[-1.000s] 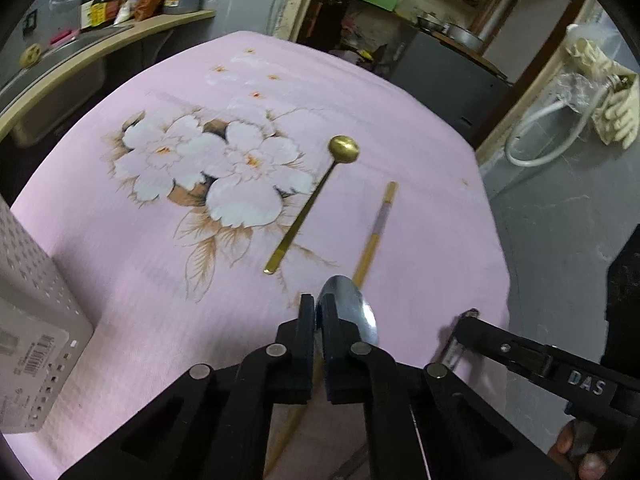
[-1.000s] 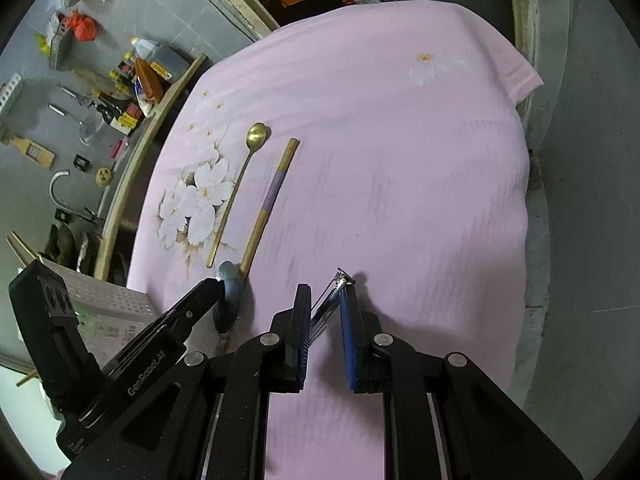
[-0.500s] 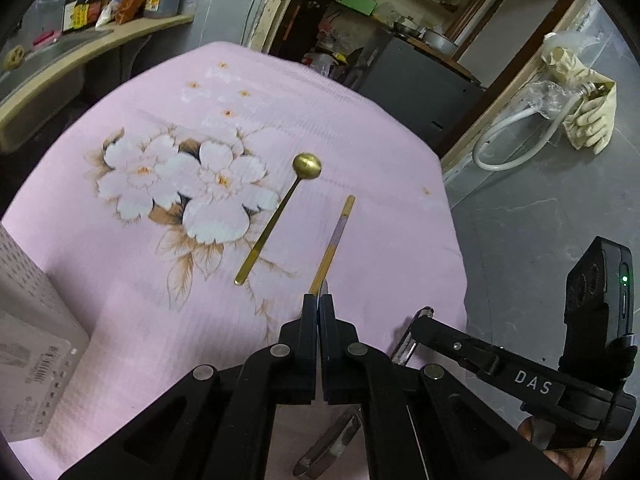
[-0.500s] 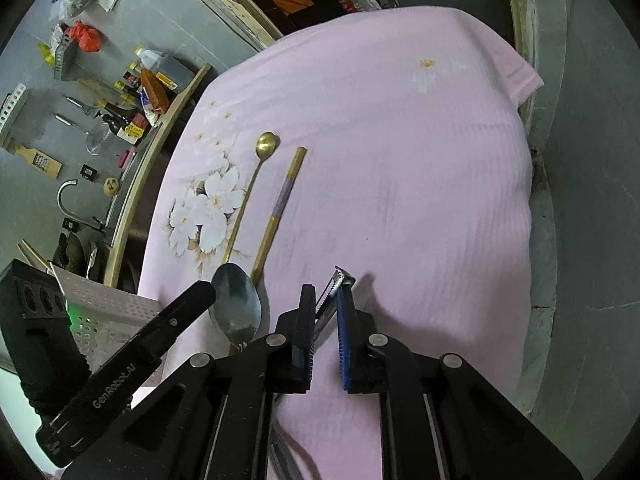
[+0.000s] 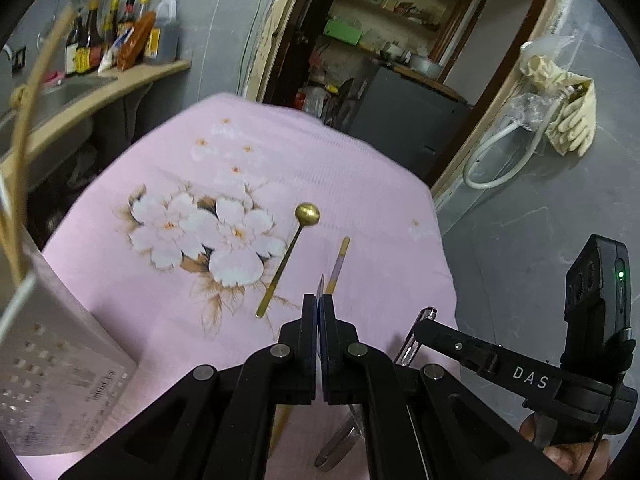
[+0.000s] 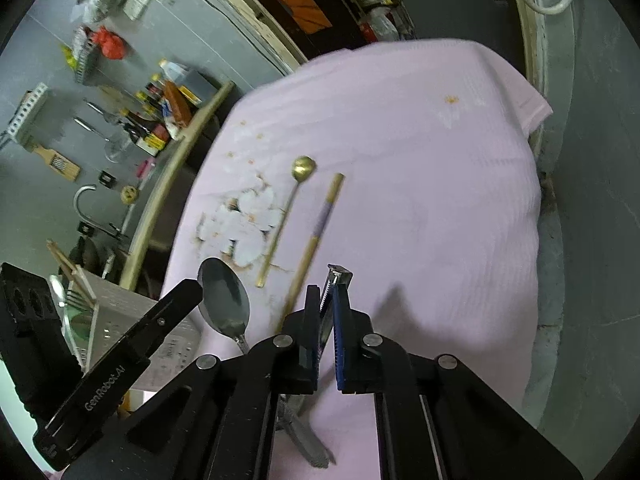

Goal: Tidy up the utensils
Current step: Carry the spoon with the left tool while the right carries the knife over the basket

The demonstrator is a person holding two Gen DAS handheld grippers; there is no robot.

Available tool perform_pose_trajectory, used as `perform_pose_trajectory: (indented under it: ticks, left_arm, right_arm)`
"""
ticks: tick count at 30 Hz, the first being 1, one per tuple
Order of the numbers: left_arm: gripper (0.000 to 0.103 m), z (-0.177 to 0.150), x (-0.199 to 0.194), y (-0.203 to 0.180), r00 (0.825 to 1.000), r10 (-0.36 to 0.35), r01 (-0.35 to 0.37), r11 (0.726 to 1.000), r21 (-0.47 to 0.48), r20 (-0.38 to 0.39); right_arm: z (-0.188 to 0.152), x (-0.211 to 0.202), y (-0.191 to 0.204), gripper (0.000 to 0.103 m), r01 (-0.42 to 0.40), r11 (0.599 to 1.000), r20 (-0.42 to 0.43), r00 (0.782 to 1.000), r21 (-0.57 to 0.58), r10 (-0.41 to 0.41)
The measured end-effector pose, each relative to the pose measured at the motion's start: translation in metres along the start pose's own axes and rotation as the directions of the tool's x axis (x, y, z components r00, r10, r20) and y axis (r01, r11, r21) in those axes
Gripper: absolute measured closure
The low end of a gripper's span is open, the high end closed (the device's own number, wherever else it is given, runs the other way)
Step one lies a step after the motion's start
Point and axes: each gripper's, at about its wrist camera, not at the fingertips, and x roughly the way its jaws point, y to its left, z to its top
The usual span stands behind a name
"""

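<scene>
My left gripper [image 5: 319, 304] is shut on a steel spoon [image 6: 224, 300], held above the pink cloth [image 5: 360, 200]. In the left wrist view the spoon shows edge-on between the fingers, and its handle [image 5: 340, 444] hangs below them. My right gripper [image 6: 328, 296] is closing its jaws on a metal peeler [image 6: 334, 280], and the pads press on it. It hangs just over the cloth. A gold spoon [image 5: 288, 260] and a wooden stick with a lilac band [image 5: 338, 264] lie side by side on the cloth, ahead of both grippers.
A white perforated utensil holder [image 5: 52, 380] stands at the near left with chopsticks [image 6: 68, 264] and a fork in it. A counter with bottles [image 5: 120, 40] lies beyond the cloth's left edge. The cloth drops off to a grey floor [image 5: 520, 220] on the right.
Both grippers have risen. The steel spoon has come up off the cloth in the left gripper. The right jaws have narrowed onto the peeler and lifted it.
</scene>
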Motion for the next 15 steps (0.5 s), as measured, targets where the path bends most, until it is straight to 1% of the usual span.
perform_pose_trajectory:
  ticks: [3,9,15]
  left_arm:
    - [0.101,0.000,-0.011,-0.004,1.000,0.000,-0.001,1.000,0.030,0.026]
    - [0.101,0.003,-0.041,-0.010,0.995,0.000,-0.008,0.997,0.075,0.101]
    - [0.101,0.009,-0.074,-0.012,0.981,0.006,-0.027,0.994,0.105,0.195]
  right_arm:
    - [-0.005,-0.015,0.009,0.099,-0.019,0.999,0.037,0.999,-0.031,0.020]
    - [-0.016,-0.046,0.033,0.101,-0.030,0.992,0.116,0.992,-0.126,0.045]
    - [-0.027,-0.079,0.052,0.101,-0.022,0.982,0.190,0.980,-0.188,0.059]
